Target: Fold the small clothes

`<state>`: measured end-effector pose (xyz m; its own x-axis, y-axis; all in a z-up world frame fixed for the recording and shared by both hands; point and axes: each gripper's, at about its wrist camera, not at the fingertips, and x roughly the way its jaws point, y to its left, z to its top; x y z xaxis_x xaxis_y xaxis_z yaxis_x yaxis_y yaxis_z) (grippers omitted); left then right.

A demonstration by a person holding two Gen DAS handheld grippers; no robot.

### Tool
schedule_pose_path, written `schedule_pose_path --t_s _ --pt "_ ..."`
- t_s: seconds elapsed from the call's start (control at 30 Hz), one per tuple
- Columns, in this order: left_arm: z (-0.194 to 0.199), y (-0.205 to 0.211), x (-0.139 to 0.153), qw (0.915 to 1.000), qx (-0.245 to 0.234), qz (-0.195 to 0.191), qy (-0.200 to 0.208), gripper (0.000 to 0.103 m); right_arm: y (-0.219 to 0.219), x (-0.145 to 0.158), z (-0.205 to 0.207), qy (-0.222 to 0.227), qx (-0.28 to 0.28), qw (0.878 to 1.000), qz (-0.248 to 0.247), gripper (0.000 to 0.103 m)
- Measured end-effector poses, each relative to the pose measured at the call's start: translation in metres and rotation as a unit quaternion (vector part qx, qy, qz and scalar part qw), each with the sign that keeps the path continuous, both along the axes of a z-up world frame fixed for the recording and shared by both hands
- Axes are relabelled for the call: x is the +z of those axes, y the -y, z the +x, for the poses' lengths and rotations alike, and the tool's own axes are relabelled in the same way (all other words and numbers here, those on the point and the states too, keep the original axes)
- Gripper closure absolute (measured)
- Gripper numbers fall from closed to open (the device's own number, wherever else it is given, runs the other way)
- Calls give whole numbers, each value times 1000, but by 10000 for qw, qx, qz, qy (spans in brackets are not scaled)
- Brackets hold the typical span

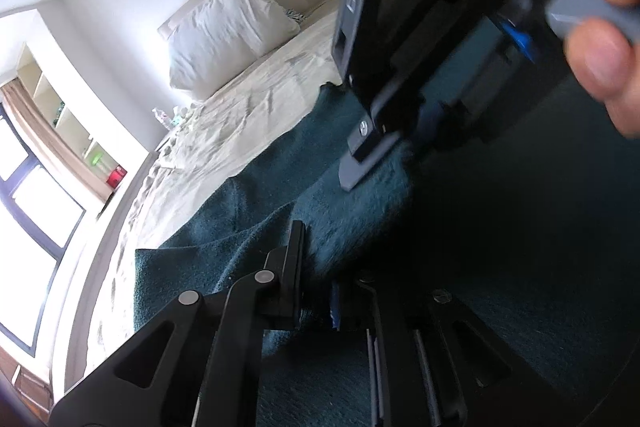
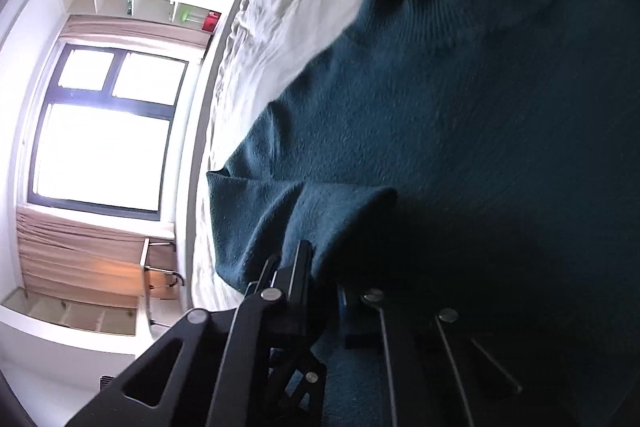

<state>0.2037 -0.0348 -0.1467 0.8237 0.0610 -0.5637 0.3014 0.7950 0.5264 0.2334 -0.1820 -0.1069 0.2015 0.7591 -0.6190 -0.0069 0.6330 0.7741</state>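
A dark teal knit garment (image 1: 320,195) lies on a bed with a cream sheet (image 1: 248,115). My left gripper (image 1: 316,279) is shut on a fold of the garment at its near edge. The right gripper (image 1: 384,147) shows in the left wrist view, held by a hand (image 1: 600,59), its fingers closed on the garment farther along. In the right wrist view the garment (image 2: 460,99) fills the frame and the right gripper (image 2: 324,283) is shut on a raised fold of it.
White pillows (image 1: 228,31) lie at the head of the bed against a padded headboard. A window (image 2: 104,131) with curtains, wall shelves (image 2: 160,7) and a plastic bottle (image 1: 160,117) stand beyond the bed's far edge.
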Motion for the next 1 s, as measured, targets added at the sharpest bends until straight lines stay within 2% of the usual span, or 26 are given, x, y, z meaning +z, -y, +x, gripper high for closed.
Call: schedule_pose_path --t_s 0.1,0.23,0.3,0.33,0.4,0.5,0.57,0.63,0.73,0.8,0.83,0.9,1.0 --pt "-11 -4 9 9997 -155 -169 -80 92 5 14 0 301 -15 9992 -277 94" --pt "-29 -14 15 9984 -407 -175 -358 92 22 25 2 545 -230 9964 -609 95" --pt "-43 -25 24 9954 -683 -415 -534 92 39 30 4 590 -341 9941 -848 95" --pt "-50 -32 29 9946 -761 -503 -499 92 46 30 4 595 -384 9929 -951 95" --pt "-55 -49 39 9925 -757 -798 -537 92 63 29 5 561 -527 9906 -1129 95" --pt "-33 -99 58 9779 -313 -1885 -846 92 89 26 7 506 -740 9870 -1333 95" --pt "-7 -144 73 9596 253 -2660 -882 92 105 23 6 473 -843 9842 -1481 95" --pt "17 -177 86 9472 756 -3006 -818 92 118 21 7 443 -936 9818 -1591 95" --pt "51 -219 109 9316 1370 -3318 -566 92 126 21 9 444 -1000 9790 -1718 95" --pt "76 -228 114 9298 1500 -3284 -715 92 129 18 11 418 -1023 9779 -1774 95" --pt "87 -228 114 9283 1510 -3292 -834 92 130 17 11 410 -1022 9776 -1794 94" --pt "110 -224 108 9200 1428 -3469 -1134 92 131 13 11 391 -1031 9766 -1848 94" --pt "134 -191 93 9219 1279 -3369 -1424 92 128 7 9 329 -1019 9760 -1898 94"
